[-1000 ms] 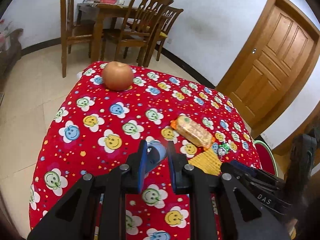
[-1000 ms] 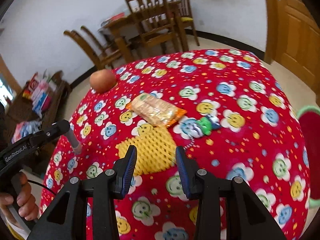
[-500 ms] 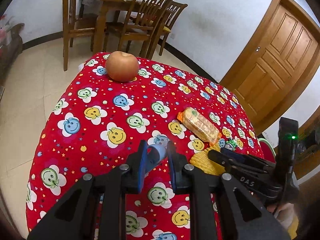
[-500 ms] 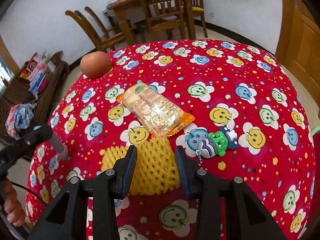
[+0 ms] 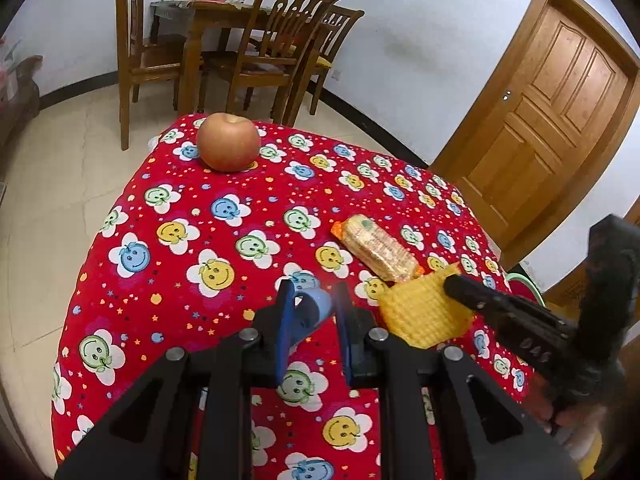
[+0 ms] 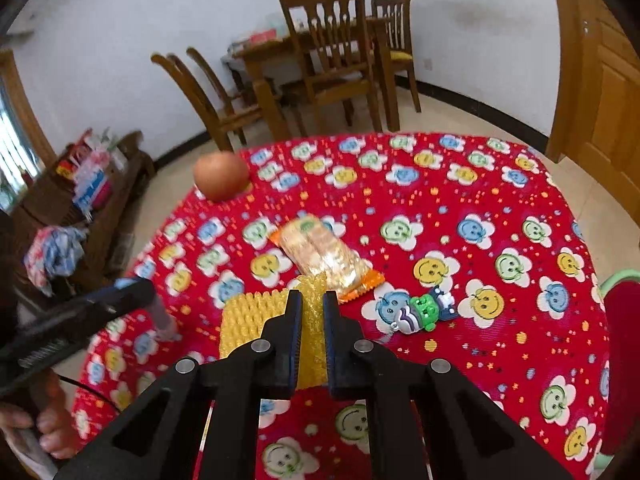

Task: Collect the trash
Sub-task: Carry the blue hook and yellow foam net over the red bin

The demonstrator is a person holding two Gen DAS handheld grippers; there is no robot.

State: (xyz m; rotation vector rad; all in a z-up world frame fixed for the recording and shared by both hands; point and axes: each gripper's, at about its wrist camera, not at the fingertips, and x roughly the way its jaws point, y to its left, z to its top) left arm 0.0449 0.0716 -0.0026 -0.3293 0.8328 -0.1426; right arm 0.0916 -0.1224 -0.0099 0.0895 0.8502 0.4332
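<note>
You've got almost no readable txt here. Only lettering: raised letters on the side of the right gripper point(image 5: 454, 286), seen in your left wrist view; they look like "DAS" but are too soft to be sure. The snack packet point(image 6: 326, 258) has print and a green mark on its wrapper, too small and blurred to read in either view. Packages on the side shelf point(image 6: 90, 174) carry colored print, unreadable. No nrs or signs.
</note>
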